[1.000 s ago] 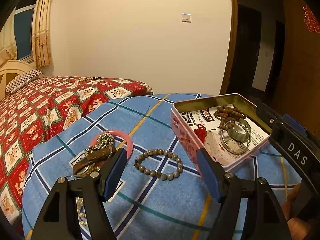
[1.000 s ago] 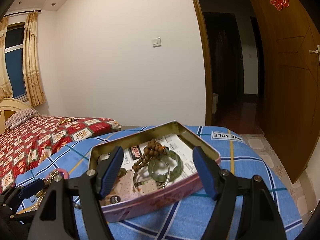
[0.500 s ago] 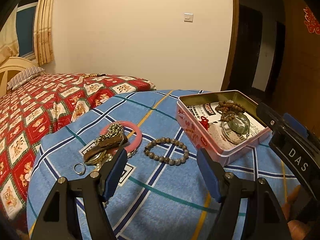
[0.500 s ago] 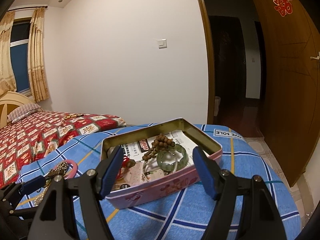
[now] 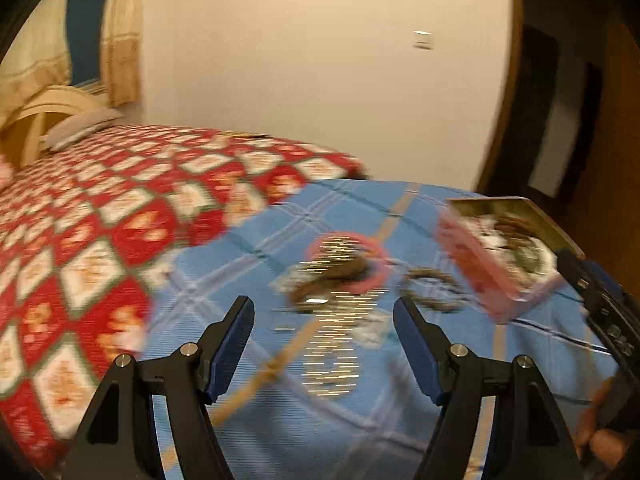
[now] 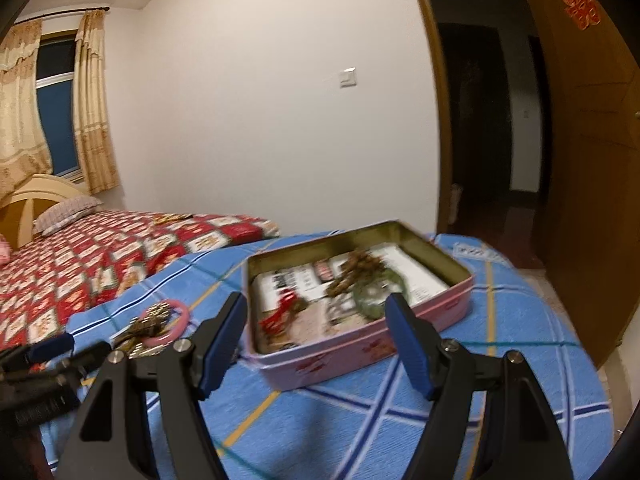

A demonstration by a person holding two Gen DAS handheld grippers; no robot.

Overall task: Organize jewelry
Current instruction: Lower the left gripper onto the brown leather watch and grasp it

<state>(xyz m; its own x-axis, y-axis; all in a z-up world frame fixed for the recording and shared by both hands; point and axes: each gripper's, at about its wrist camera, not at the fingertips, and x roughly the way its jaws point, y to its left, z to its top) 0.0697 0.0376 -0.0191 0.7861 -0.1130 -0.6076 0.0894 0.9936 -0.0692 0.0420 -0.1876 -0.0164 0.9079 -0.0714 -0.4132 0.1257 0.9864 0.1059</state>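
Observation:
A pink tin box [image 6: 360, 344] stands open on the blue plaid cloth [image 6: 520, 360]; inside lie brown prayer beads [image 6: 356, 270], a green bangle [image 6: 376, 292] and a red charm [image 6: 282, 310]. The box shows blurred at the right of the left wrist view [image 5: 480, 276]. A pink ring [image 5: 348, 258] with a tangle of chains and a grey bead bracelet [image 5: 432, 290] lie on the cloth ahead of my left gripper [image 5: 324, 316], which is open and empty. My right gripper [image 6: 316, 312] is open and empty in front of the box. The pink ring also shows there [image 6: 176, 320].
A bed with a red patterned quilt [image 5: 120, 208] adjoins the cloth on the left. A white wall and a dark doorway [image 6: 480, 120] lie behind. A wooden door [image 6: 584, 160] stands at the right. The other gripper shows at the right edge of the left wrist view [image 5: 600, 304].
My left gripper has swung left and pulled back; the loose jewelry now sits between its fingers and the view is blurred. My right gripper has drawn back a little from the box.

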